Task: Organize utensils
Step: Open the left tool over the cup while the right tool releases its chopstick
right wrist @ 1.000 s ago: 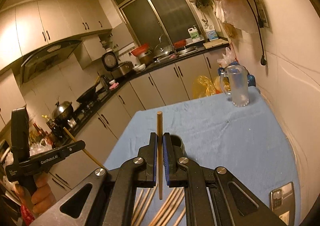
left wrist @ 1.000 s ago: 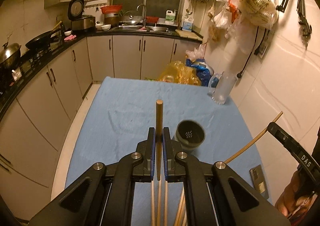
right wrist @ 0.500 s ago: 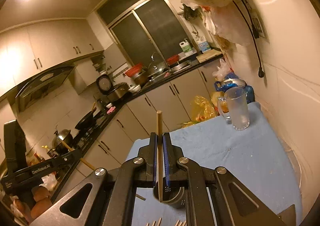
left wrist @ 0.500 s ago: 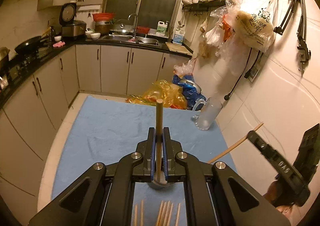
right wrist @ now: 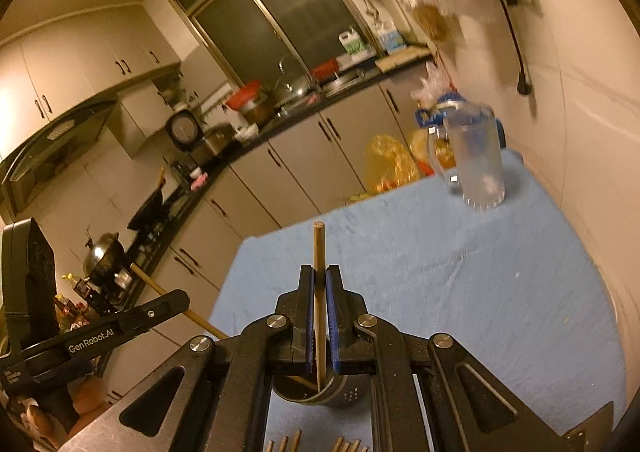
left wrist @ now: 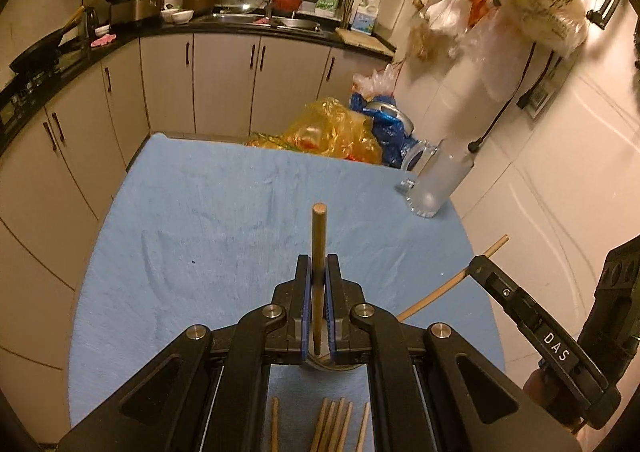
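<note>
I am holding one slim wooden chopstick [left wrist: 319, 252] clamped upright in each black two-finger gripper [left wrist: 318, 316], lowering both straight into the dark perforated metal holder [right wrist: 340, 394] at six o'clock.

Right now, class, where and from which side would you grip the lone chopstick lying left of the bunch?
Grip the lone chopstick on its shaft, coming from above with the jaws straddling its width. It lies flat on the cloth, apart from the bunch, so there is room on either side.
</note>
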